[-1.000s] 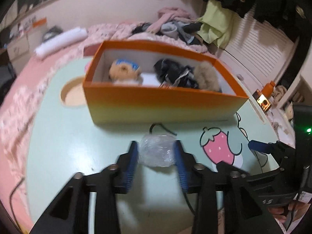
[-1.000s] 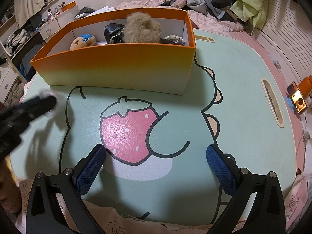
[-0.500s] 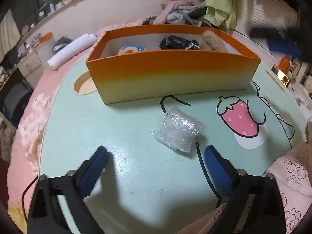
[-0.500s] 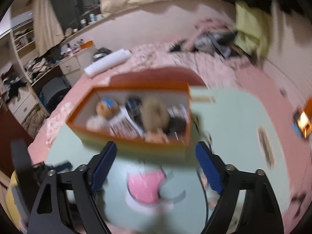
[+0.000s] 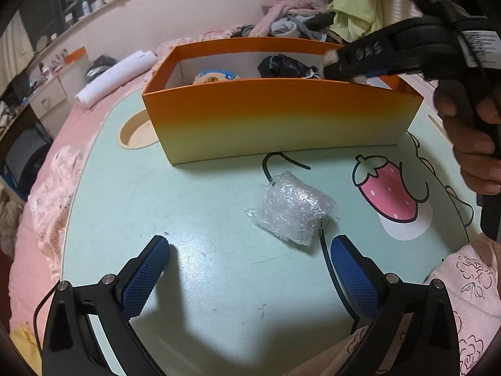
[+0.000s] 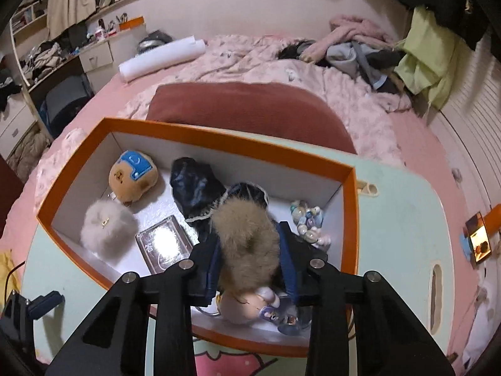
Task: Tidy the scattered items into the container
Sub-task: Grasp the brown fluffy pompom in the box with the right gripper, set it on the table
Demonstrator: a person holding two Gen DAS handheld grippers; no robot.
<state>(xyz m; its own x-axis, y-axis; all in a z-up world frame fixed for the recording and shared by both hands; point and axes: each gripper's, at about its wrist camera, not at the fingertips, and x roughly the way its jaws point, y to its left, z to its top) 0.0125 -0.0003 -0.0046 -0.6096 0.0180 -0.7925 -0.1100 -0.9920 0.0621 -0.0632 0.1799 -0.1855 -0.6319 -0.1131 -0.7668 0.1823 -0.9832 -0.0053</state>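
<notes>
Crinkled clear plastic bundle (image 5: 292, 211) lies on the mint table (image 5: 188, 206), beyond the left gripper's (image 5: 250, 263) wide-open jaws. Inside the orange cardboard box (image 6: 349, 219), the right gripper (image 6: 250, 269) is closing on a brown fur pom-pom (image 6: 247, 244).

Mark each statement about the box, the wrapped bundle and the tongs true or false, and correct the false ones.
1. The bubble-wrap bundle lies on the table outside the orange box. True.
2. The left tongs grip the bundle. False: they stand wide open with nothing between them.
3. The brown fur pompom sits between the right tongs, above the box. True.
4. The box is empty. False: it holds a bear plush head, a white pompom and more.
</notes>
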